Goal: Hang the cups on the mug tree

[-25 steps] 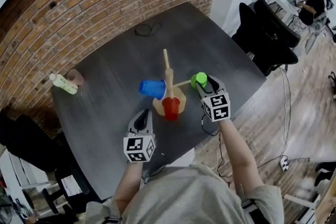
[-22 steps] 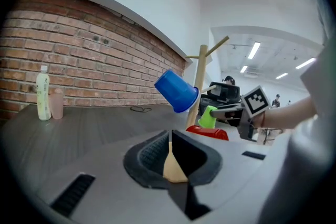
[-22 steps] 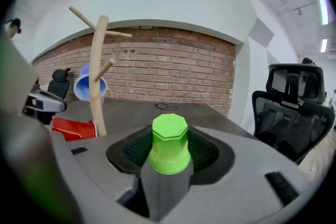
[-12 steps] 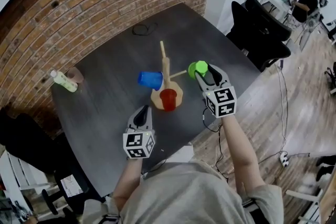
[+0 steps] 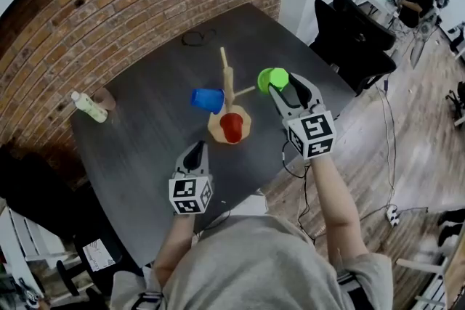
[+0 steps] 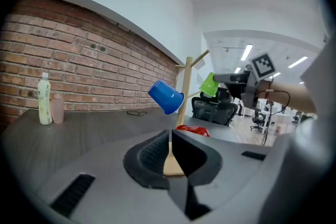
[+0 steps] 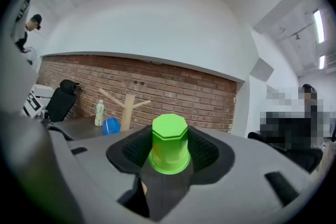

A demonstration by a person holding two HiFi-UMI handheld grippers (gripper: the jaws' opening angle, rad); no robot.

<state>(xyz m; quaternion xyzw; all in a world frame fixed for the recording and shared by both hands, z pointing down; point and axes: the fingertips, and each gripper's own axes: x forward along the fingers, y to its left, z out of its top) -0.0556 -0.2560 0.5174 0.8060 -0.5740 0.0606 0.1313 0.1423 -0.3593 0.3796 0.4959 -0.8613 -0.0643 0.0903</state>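
Gripping green cup (image 7: 169, 144), right tool (image 5: 282, 86) seemingly level near mug tree (image 5: 228, 80); left tool (image 6: 171, 150) closed.

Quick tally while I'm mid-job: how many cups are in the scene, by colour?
blue cup: 1
red cup: 1
green cup: 1
pinkish cup: 1
Total: 4

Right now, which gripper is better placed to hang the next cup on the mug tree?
Right. The right gripper is shut on the green cup, held up beside a bare branch of the mug tree. The left gripper is shut with nothing in it, farther back from the tree.
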